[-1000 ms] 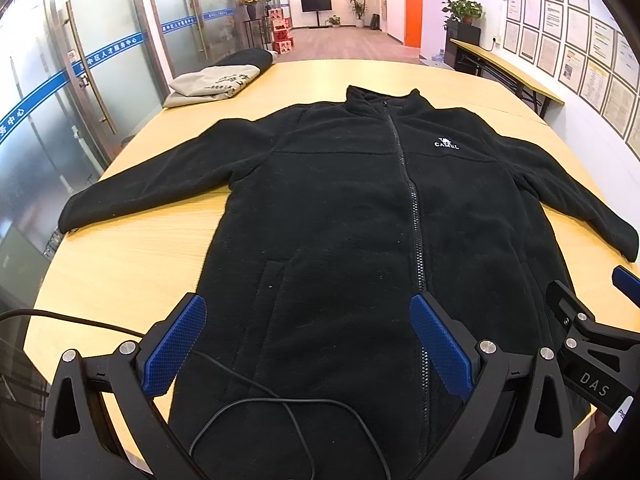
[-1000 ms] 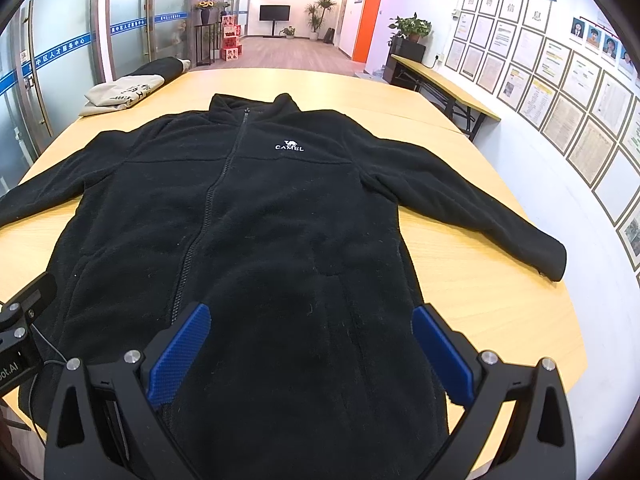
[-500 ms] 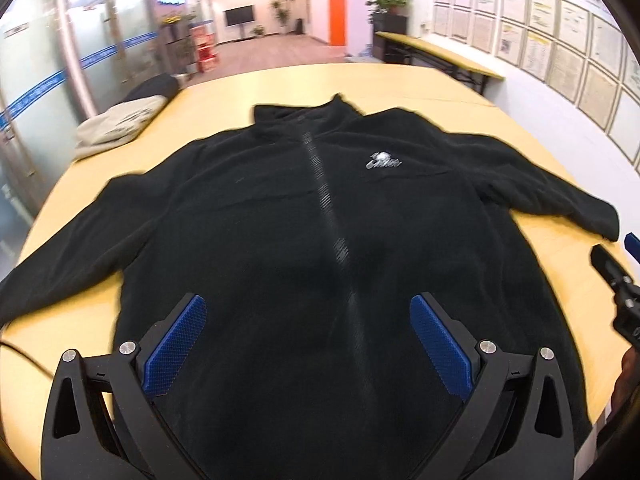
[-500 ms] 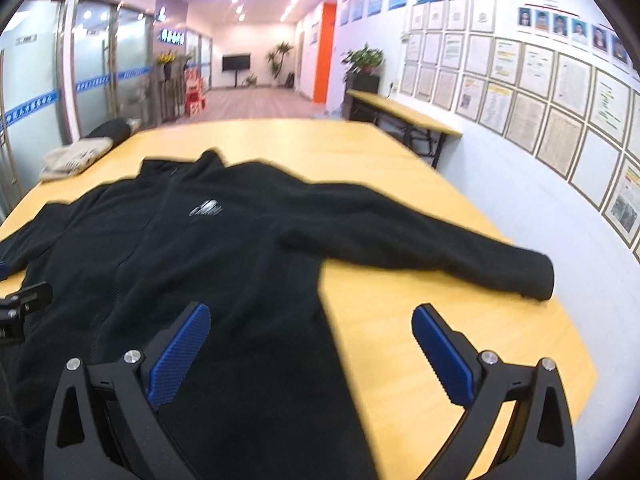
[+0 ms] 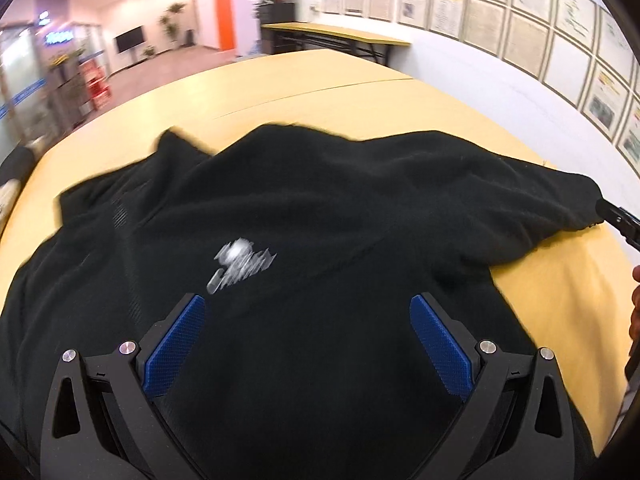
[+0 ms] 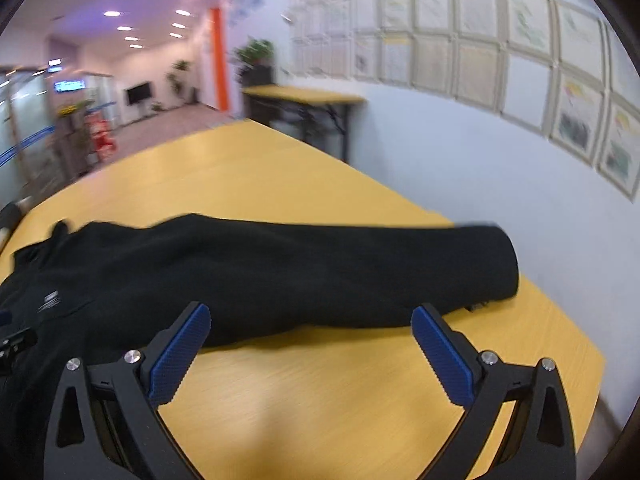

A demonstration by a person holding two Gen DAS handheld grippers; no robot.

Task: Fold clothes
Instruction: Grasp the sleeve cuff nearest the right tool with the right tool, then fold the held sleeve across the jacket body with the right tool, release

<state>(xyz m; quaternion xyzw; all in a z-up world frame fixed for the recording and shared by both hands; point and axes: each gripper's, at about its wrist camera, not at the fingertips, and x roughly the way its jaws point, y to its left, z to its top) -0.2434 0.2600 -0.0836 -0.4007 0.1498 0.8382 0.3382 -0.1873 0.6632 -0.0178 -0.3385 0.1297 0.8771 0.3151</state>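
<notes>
- The black fleece jacket (image 5: 320, 208) lies spread on the yellow table (image 5: 560, 308), ahead of and beneath the left gripper's (image 5: 308, 332) fingers; its lower body runs under them and out of the frame.
- A white chest logo (image 5: 240, 264) sits just ahead of the left-hand finger, smeared by motion blur so its lettering cannot be read.
- The zip line (image 5: 120, 216) shows only as a faint, blurred stripe beyond that finger.
- The left gripper's blue pads (image 5: 176, 344) stand wide apart with nothing between them but fleece below.
- In the right wrist view, one sleeve (image 6: 320, 268) stretches across just beyond the fingertips, its cuff (image 6: 500, 264) past the right-hand finger.
- The right gripper (image 6: 310, 340) is spread wide over bare tabletop, holding nothing.
- Far right of the left wrist view, a dark gripper tip (image 5: 620, 220) at the cuff is cut off by the frame edge.
- The framed papers (image 6: 480, 60) on the wall are too blurred to read.
</notes>
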